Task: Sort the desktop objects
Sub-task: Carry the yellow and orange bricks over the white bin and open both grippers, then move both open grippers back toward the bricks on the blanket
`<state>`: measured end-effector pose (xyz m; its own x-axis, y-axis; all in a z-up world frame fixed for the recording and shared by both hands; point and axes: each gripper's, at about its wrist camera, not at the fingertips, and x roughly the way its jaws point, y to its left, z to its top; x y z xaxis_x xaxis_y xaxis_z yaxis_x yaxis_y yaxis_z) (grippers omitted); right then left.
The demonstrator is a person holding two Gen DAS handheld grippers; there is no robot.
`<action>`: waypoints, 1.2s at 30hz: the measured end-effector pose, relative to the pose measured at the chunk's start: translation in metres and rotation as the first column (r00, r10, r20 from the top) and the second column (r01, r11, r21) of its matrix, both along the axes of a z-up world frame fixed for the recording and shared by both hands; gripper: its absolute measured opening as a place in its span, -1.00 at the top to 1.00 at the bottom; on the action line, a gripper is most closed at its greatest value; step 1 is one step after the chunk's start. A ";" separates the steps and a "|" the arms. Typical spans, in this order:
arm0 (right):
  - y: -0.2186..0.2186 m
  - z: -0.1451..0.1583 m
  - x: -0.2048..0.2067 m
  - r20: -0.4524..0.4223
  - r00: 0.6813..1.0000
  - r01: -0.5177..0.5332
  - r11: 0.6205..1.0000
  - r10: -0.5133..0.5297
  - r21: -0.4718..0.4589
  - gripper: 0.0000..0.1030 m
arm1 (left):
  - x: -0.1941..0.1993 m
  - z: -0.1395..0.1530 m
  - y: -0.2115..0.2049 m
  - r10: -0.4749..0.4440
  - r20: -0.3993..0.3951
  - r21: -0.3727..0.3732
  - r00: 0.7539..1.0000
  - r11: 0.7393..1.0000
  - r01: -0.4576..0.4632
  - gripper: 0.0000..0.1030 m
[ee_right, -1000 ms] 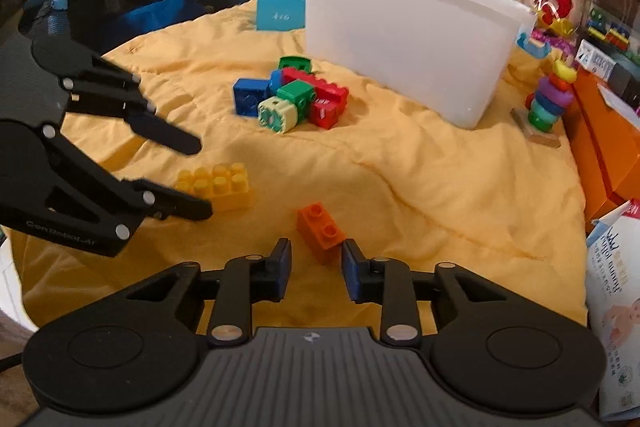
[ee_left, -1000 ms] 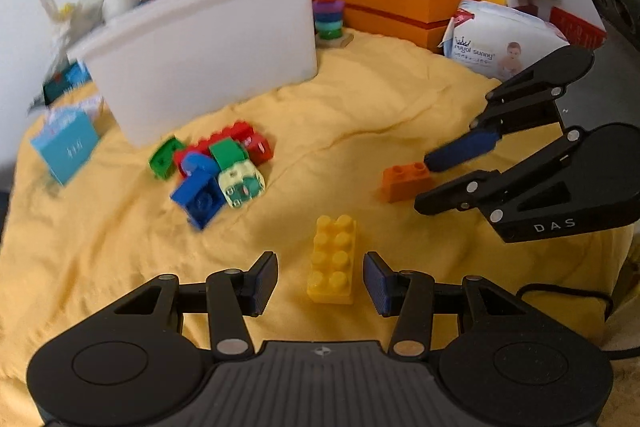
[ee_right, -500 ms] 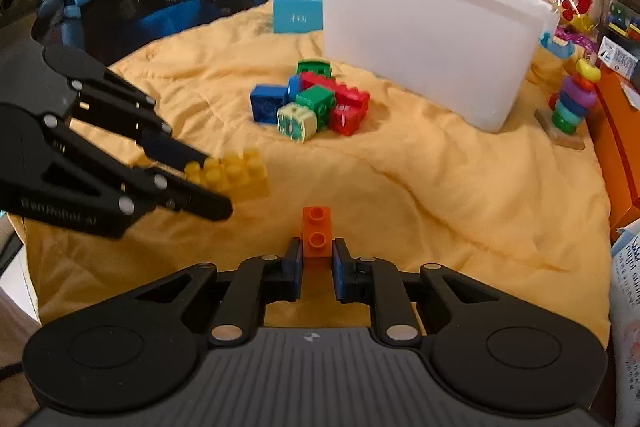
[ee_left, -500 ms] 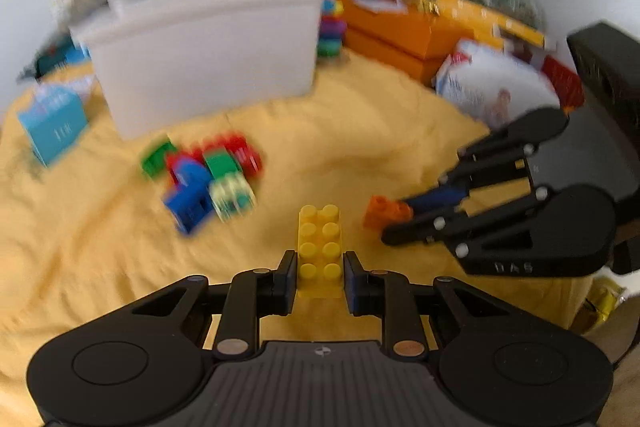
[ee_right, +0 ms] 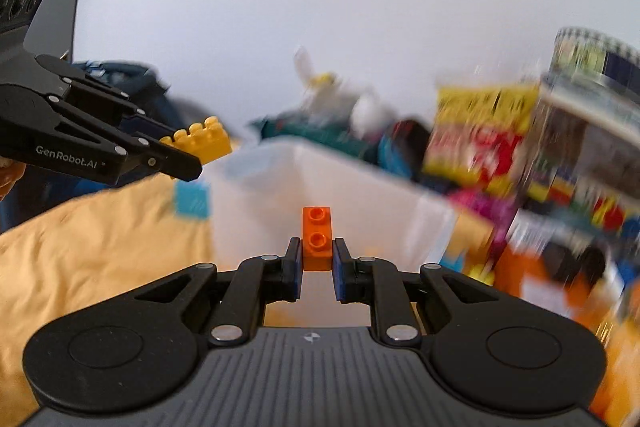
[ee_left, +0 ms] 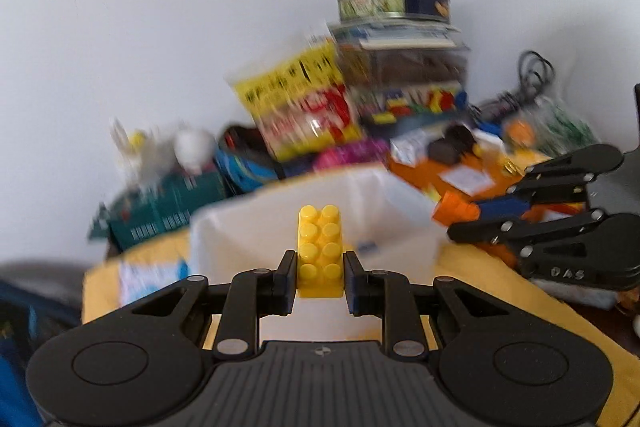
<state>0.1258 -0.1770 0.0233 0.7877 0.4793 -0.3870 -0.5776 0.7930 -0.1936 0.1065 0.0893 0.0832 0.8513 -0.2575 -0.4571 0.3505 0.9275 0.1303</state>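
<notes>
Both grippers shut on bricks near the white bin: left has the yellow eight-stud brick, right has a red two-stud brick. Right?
Not quite: the right gripper holds an orange two-stud brick, not red, per the right wrist view. The left gripper grips the yellow eight-stud brick near the white plastic bin.

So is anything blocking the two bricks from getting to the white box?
Nothing visible. The yellow brick in the left hand-held gripper and the orange brick in the right hand-held gripper both face the white box with open air between.
</notes>
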 end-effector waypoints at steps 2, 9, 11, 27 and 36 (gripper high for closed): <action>0.007 0.009 0.020 0.025 1.000 0.012 1.000 -0.012 0.005 0.67 | 0.020 0.007 -0.003 0.008 0.022 0.022 1.000 1.000 -0.009 0.48; 0.019 0.006 0.084 -0.029 0.994 0.110 0.994 -0.110 0.000 0.66 | 0.085 -0.002 -0.015 0.050 -0.026 0.069 0.998 0.996 -0.048 0.48; 0.025 -0.004 0.097 -0.070 0.989 0.130 0.991 -0.131 -0.012 0.65 | 0.096 -0.014 -0.017 0.073 -0.060 0.087 0.996 0.994 -0.068 0.46; 0.005 -0.035 0.011 -0.109 0.993 0.039 0.999 -0.037 0.017 -0.13 | -0.005 -0.036 -0.007 0.048 -0.112 -0.074 0.993 0.996 -0.057 -0.39; 0.013 -0.092 -0.033 -0.300 0.953 0.018 0.999 -0.029 -0.041 -0.34 | -0.063 -0.111 -0.012 0.061 -0.333 -0.038 0.941 0.996 -0.078 -0.39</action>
<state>0.0924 -0.1635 -0.0683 0.6432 0.4425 -0.6249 -0.5947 0.8027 -0.0437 0.0438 0.0771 -0.0274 0.6703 -0.2330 -0.7046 0.3004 0.9533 -0.0294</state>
